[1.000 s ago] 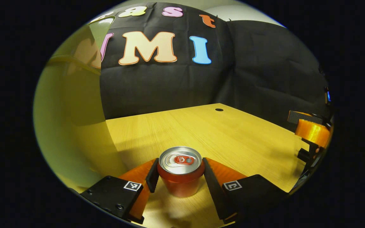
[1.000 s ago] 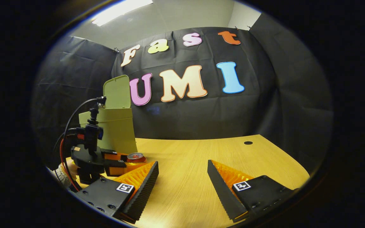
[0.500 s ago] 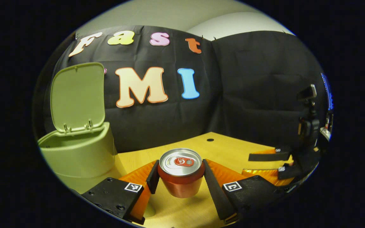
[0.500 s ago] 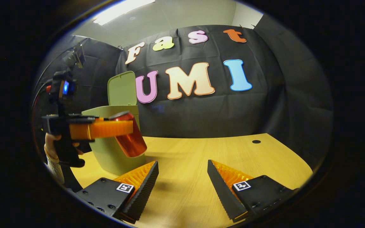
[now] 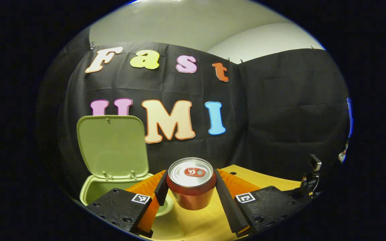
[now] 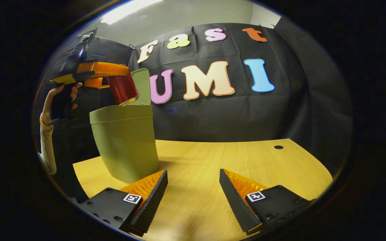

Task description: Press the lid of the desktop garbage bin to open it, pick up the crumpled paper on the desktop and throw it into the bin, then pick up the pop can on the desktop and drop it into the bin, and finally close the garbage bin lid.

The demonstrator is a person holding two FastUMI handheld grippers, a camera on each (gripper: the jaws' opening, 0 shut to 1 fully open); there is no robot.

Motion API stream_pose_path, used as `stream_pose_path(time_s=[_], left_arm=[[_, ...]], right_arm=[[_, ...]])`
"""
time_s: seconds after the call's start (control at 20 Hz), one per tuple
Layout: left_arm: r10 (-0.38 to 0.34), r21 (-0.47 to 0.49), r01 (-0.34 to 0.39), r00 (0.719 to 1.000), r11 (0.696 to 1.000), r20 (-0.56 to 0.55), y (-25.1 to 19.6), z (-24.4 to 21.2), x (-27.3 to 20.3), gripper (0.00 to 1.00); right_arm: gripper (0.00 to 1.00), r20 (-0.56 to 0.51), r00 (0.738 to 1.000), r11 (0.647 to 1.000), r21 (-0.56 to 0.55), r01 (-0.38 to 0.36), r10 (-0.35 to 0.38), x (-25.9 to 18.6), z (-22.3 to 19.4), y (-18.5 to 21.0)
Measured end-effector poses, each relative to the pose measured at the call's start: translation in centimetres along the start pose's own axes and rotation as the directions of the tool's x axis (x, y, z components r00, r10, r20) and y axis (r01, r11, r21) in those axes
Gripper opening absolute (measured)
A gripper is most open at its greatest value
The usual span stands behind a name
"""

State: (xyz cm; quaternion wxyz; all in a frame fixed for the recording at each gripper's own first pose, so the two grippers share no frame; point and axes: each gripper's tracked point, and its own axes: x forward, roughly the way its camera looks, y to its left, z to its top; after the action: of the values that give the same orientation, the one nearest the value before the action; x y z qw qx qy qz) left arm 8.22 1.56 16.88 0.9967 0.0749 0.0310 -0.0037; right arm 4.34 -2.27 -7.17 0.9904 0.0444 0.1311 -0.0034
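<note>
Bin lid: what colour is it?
Pale olive green, like the bin's body; the lid shows best in the left gripper view.

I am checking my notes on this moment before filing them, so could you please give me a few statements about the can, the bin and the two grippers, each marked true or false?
1. The left gripper is shut on the pop can. True.
2. The bin lid is closed. False: it stands open above the garbage bin.
3. The can stands on the table. False: it is held in the air, above the bin's rim in the right gripper view.
4. The right gripper is open and holds nothing. True.
5. Crumpled paper lies on the table between the right gripper's fingers. False: bare tabletop shows there.
</note>
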Motion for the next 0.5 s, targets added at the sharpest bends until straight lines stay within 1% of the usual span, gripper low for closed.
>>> stream_pose_path(time_s=[0.1,0.3,0.4,0.5], left_arm=[[0.065,-0.005,-0.065,0.998,0.998,-0.023,2.7,0.1,-0.2,0.77],[0.105,-0.015,-0.105,0.994,0.994,0.008,5.0,1.6,-1.8,0.77],[0.14,0.0,-0.14,0.99,0.99,0.01,6.7,1.3,-2.2,0.77],[0.165,0.003,-0.164,0.986,0.986,-0.014,7.9,0.3,-2.2,0.77]], right_arm=[[0.98,0.001,1.0,1.0,0.002,-0.004,0.004,0.0,0.0,0.0],[0.98,-0.004,1.0,1.0,-0.002,0.004,-0.004,0.2,-0.3,-0.3],[0.98,-0.011,1.0,1.0,-0.003,0.001,-0.001,0.3,-0.5,-0.2],[0.98,-0.013,1.0,1.0,-0.004,-0.005,0.005,0.4,-0.6,0.1]])
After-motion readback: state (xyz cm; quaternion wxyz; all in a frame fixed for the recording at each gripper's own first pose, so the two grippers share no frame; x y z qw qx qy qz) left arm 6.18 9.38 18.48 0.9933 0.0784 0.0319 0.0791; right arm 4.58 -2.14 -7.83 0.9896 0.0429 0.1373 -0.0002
